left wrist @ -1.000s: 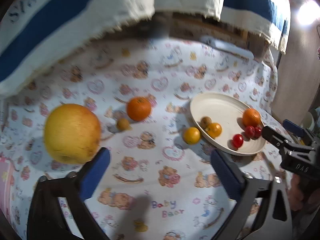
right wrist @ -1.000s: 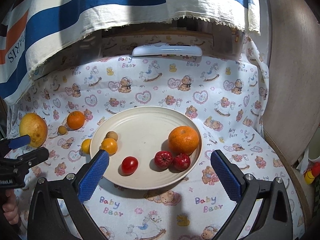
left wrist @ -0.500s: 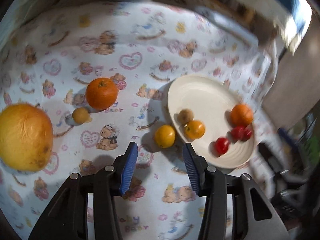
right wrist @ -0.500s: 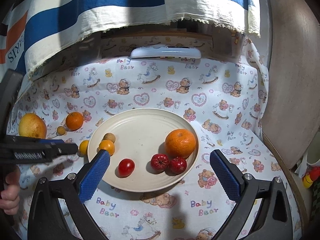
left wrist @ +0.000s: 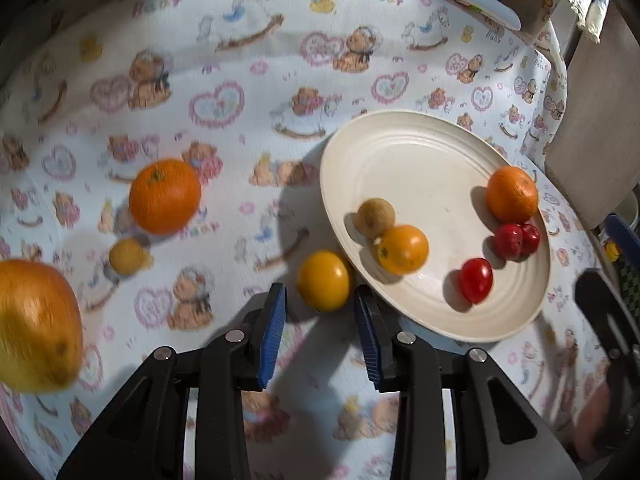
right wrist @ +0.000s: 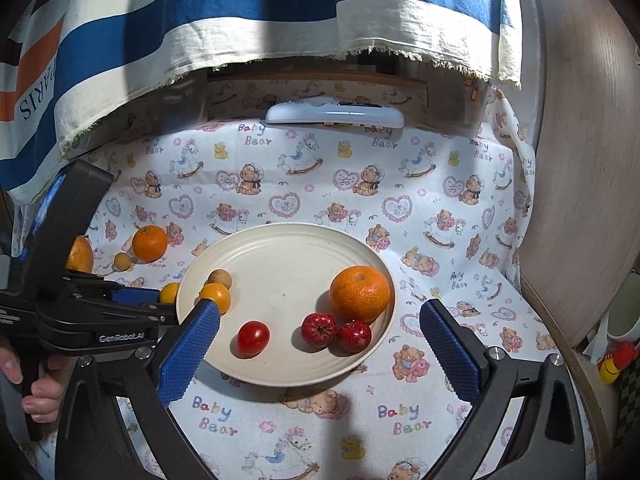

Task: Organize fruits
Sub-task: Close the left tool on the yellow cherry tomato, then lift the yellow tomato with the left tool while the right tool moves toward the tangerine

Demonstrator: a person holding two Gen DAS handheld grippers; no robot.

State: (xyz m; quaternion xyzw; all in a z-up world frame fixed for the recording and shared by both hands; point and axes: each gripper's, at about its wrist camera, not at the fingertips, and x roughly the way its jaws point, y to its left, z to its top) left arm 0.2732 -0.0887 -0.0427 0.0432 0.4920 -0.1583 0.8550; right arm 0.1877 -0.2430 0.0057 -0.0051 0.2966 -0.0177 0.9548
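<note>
A cream plate [left wrist: 424, 152] [right wrist: 280, 256] holds an orange [left wrist: 512, 194] [right wrist: 359, 293], two small dark red fruits [left wrist: 516, 240] [right wrist: 336, 331], a red tomato [left wrist: 475, 280] [right wrist: 253, 338], a yellow-orange tomato [left wrist: 402, 249] [right wrist: 216, 297] and a small brown fruit [left wrist: 376, 218] [right wrist: 219, 279]. A yellow tomato [left wrist: 325, 280] [right wrist: 169, 293] lies on the cloth just left of the plate. My left gripper [left wrist: 320, 308] is open narrowly, its fingertips either side of this tomato, not touching. My right gripper [right wrist: 318, 340] is wide open and empty over the plate's near edge.
On the bear-print cloth to the left lie an orange [left wrist: 165, 196] [right wrist: 149, 243], a small yellow fruit [left wrist: 125, 255] [right wrist: 122, 261] and a large yellow citrus [left wrist: 36, 324] [right wrist: 79, 254]. A white remote [right wrist: 334, 114] lies at the back. A striped cloth [right wrist: 240, 16] hangs above.
My left gripper has narrowed from wide open and moved forward and down to the yellow tomato beside the plate. My right gripper has barely moved.
</note>
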